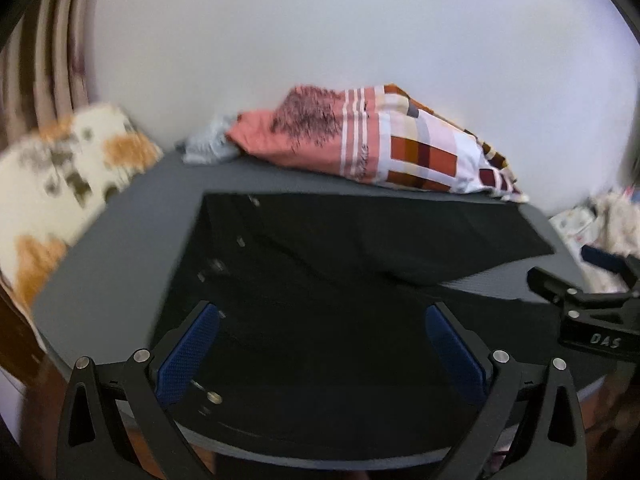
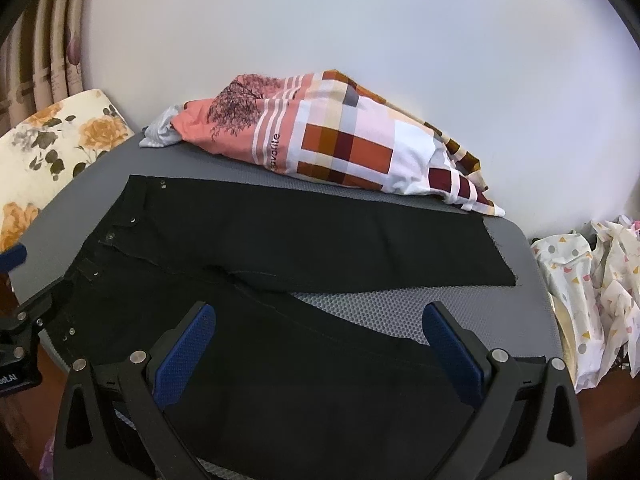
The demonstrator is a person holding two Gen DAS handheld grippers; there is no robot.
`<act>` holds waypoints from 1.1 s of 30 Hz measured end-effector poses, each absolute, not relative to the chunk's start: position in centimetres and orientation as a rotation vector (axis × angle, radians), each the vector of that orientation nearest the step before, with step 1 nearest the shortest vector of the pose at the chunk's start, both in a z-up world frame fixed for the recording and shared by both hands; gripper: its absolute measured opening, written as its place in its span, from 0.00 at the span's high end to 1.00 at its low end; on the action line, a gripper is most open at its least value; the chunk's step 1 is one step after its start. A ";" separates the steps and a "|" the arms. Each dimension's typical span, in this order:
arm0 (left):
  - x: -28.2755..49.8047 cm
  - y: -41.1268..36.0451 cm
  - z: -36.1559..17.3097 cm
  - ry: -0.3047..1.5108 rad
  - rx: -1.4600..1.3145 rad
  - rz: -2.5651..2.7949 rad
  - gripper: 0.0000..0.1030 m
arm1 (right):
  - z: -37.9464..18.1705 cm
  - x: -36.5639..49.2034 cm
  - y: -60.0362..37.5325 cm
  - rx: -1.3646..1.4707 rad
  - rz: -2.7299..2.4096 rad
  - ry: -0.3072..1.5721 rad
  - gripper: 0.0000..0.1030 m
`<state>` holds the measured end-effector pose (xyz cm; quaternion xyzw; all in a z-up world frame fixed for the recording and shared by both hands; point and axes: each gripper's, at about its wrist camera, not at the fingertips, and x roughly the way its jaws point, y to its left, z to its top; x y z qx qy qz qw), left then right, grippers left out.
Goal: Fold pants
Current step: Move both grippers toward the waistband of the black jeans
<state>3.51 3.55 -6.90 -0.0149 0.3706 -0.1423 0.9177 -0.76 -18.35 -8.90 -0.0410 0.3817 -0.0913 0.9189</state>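
Black pants point(image 2: 280, 264) lie spread across the grey counter point(image 2: 516, 276), legs splayed toward its right edge. Left gripper point(image 1: 322, 344) and right gripper point(image 2: 320, 344) hover above them, jaws wide apart, holding nothing.

A grey worktop point(image 2: 516, 264) with a honeycomb-textured mat surface fills the foreground. At its far edge, against the pale wall point(image 2: 360, 20), lies a checked pillow point(image 2: 344, 148) in salmon, orange, maroon and white, printed with a dark tree. A crumpled light blue cloth point(image 2: 158, 134) touches its left end. A floral cushion point(image 2: 52, 148) with orange roses sits left of the worktop, beige curtains point(image 2: 48, 48) behind it. To the right lies a heap of white patterned fabric point(image 2: 588, 292), possibly bedding.
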 end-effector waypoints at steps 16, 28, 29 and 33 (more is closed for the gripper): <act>4.5 5.7 -7.2 0.741 0.119 -0.132 0.00 | -10.0 0.2 -17.4 -0.108 -0.183 0.820 0.00; 5.5 6.1 -6.5 0.679 0.167 -0.195 0.01 | -10.6 1.1 -16.9 -0.124 -0.185 0.843 0.00; 5.7 6.1 -6.5 0.677 0.176 -0.194 0.01 | -10.6 1.3 -16.9 -0.125 -0.183 0.845 0.01; 7.6 7.0 -6.9 0.693 0.212 -0.167 0.01 | -10.9 1.5 -16.6 -0.131 -0.182 0.854 0.01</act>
